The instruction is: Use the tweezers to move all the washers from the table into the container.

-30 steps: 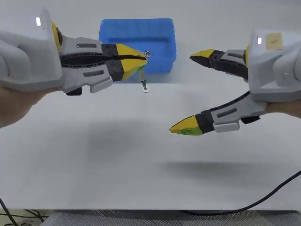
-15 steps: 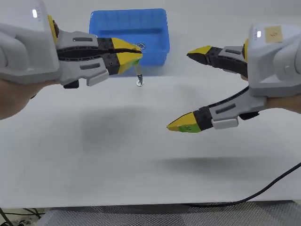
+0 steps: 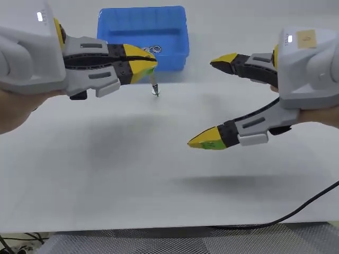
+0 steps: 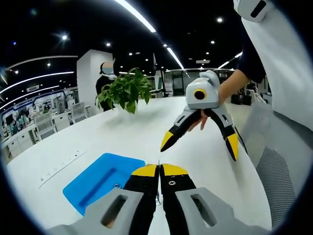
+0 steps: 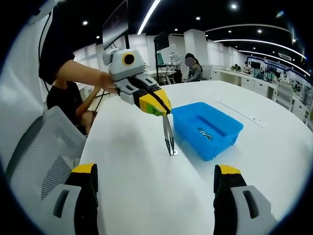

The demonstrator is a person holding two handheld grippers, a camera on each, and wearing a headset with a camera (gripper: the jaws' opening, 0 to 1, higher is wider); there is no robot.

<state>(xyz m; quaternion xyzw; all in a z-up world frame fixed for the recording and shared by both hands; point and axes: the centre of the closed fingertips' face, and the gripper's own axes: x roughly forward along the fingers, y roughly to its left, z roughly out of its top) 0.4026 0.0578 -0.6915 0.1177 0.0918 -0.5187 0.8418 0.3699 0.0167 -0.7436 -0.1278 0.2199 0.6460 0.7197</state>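
**Blue container (image 3: 172, 59) at the table's (image 3: 132, 174) far edge, washer (image 3: 155, 93) just short of it**

Left gripper (image 3: 152, 63) jaws clamp the tweezers (image 3: 154, 83), which point down. Their tips close on that washer (lifted or touching the table: can't tell). More washers (image 3: 153, 49) lie inside the container. Right gripper (image 3: 201, 103) jaws gape wide with nothing between them.

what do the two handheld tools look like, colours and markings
Both the left tool and right tool have pale grey bodies, black tapered jaws with yellow tips edged green, and a small white light on top. The right one carries a yellow sticker. A black cable trails below it. The person's sleeve is dark.
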